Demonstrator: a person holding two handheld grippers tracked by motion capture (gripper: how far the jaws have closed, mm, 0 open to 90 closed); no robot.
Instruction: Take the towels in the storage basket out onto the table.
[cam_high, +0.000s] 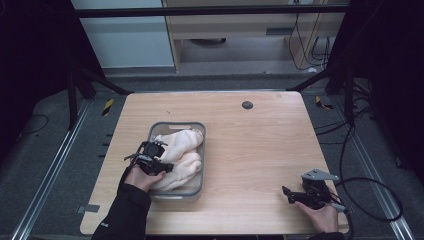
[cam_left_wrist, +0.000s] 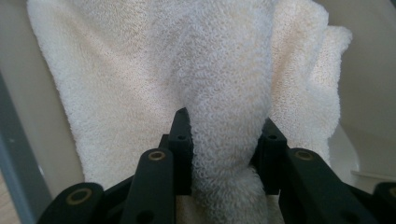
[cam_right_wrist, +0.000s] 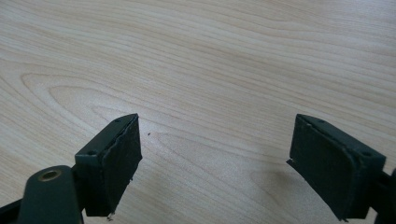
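Room: dim floor with metal rails and trailing cables around a light wooden desk (cam_high: 240, 145); pale cabinets beyond the far edge.
Desk surface: bare wood grain over most of it; small dark round cap (cam_high: 247, 105) near the far edge, right of centre.
Tub: grey plastic tub (cam_high: 176, 124) on the left half, closer to the near edge than the far one.
Towel: cream terry towel (cam_high: 181, 150) bunched inside the tub, spread from far wall to near wall.
Left gripper: left gripper (cam_left_wrist: 226, 140) reaching into the tub from its left side, clamped on a raised fold of the towel (cam_left_wrist: 224, 84); terry pinched between both pads.
Right gripper: right gripper (cam_right_wrist: 212, 163) low over bare wood near the near right corner, jaws spread wide, nothing between them; well apart from the tub.
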